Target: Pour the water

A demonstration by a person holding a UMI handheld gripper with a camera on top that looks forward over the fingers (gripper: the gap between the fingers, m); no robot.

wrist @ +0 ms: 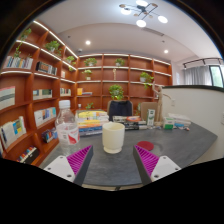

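The gripper point(113, 160) hangs with its two fingers spread wide and nothing held between the magenta pads point(79, 158). Just beyond them, on the grey table point(175, 145), stands a white cylindrical cup point(113, 137), in line with the gap between the fingers. To its left, close by, stands a clear plastic water bottle with a red cap point(67, 125). Far off, wooden bookshelves point(35, 85) line the left wall and a black chair point(120, 108) sits behind the table

The gripper point(112, 160) is showing two pale, whitish fingers point(60, 168), each wearing a magenta pad point(79, 158) with a ribbed, lined face, and they are standing open with a gap between.
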